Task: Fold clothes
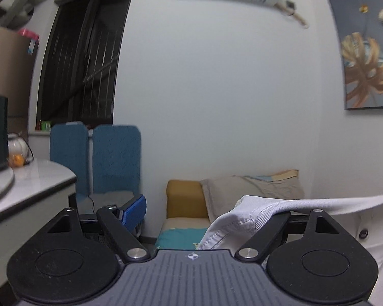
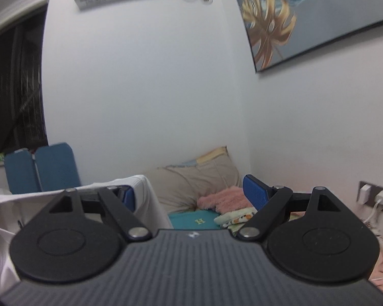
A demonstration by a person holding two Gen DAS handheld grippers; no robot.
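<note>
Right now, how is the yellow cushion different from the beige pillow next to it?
The yellow cushion is bright, boxy and smooth; the beige pillow is pale, wider and wrinkled. Nothing covers the yellow cushion, while the white shirt hides the beige pillow's lower corner. Both sit side by side by the wall.

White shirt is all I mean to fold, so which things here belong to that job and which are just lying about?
Belongs to the job:
white shirt
left gripper, open
right gripper, open

Just lying about:
beige pillow
pink fluffy cloth
blue chairs
yellow cushion
</note>
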